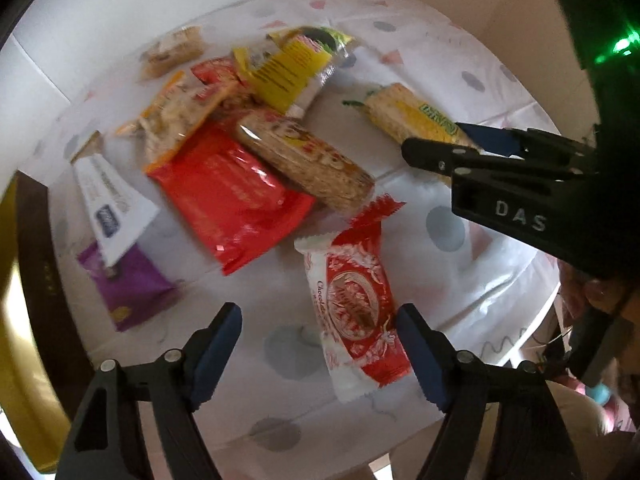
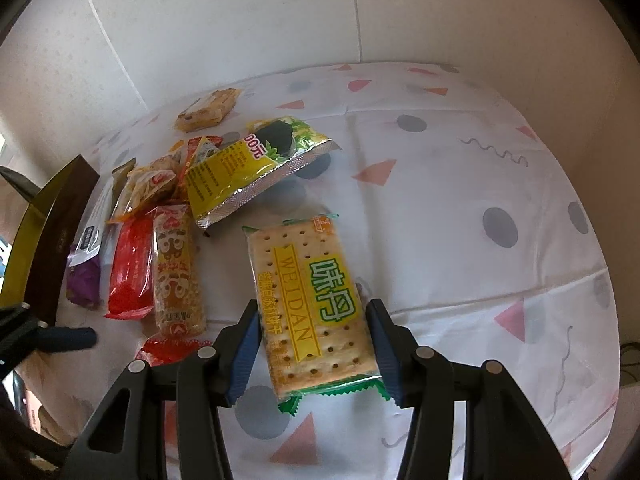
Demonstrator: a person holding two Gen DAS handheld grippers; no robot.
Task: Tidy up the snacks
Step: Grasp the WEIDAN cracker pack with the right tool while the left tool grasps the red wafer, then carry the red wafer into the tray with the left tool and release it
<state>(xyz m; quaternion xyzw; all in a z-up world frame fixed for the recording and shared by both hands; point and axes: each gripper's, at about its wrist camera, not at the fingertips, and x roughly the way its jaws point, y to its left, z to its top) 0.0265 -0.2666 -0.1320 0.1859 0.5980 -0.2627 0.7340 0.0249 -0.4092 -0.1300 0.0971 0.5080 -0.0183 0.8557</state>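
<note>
Right wrist view, right claw (image 2: 314, 344) gripping cracker packet (image 2: 308, 300), left claw (image 1: 320, 344) open over red chocolate bar (image 1: 356, 308)

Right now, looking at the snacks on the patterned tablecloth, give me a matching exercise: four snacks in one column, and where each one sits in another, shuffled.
Snacks:
1. yellow-and-green cracker packet
2. red-and-white chocolate wrapper
3. purple foil packet
4. large plain red foil packet

Places:
A. partly under a white sachet
B. between the fingers of the right hand-held gripper
C. partly under a long clear-wrapped biscuit bar
D. between the fingers of the left hand-held gripper

Pairs: 1-B, 2-D, 3-A, 4-C
</note>
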